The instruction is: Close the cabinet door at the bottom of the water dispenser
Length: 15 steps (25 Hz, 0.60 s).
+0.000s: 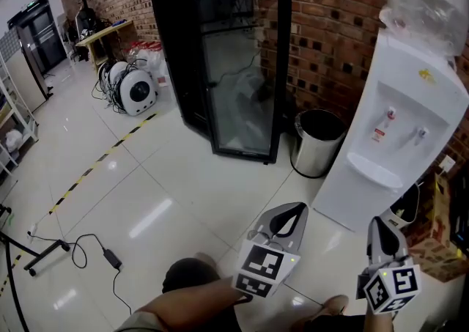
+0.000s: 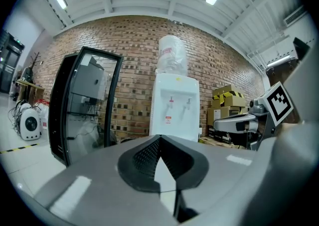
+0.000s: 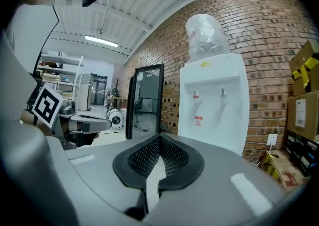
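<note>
Left gripper [image 1: 292, 212] and right gripper [image 1: 380, 226] are both closed and empty, held roughly level and pointing at the dispenser [image 1: 399, 125]. The dispenser stands upright just beyond them, taps facing them, its back to the brick wall [image 1: 330, 23]. I cannot tell how its bottom door stands. A bin [image 1: 316, 141] sits just left of the dispenser and boxes [image 3: 305, 113] sit right of it. Open floor [image 1: 168, 191] spreads further left.
</note>
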Each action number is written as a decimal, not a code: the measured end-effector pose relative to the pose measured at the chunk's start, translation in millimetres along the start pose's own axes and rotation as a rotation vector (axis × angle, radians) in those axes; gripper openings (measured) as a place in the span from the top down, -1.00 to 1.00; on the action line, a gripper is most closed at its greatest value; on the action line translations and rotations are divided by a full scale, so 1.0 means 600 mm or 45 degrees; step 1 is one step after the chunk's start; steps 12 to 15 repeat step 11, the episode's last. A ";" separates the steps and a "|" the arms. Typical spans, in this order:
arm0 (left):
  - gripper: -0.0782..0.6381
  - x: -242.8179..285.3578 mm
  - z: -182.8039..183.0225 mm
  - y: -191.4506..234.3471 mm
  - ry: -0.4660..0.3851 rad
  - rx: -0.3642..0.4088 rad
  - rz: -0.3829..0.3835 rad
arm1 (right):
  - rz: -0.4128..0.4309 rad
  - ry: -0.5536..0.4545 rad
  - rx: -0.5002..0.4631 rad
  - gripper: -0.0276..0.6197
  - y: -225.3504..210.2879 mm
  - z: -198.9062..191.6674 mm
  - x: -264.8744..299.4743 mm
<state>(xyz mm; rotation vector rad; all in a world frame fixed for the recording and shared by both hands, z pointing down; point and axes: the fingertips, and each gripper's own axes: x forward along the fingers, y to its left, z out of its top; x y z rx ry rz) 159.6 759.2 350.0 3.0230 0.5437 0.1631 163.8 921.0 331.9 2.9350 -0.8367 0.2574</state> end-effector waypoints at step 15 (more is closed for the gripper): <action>0.78 0.004 -0.001 0.003 0.006 0.006 0.002 | 0.012 -0.020 -0.002 0.88 0.001 0.007 0.013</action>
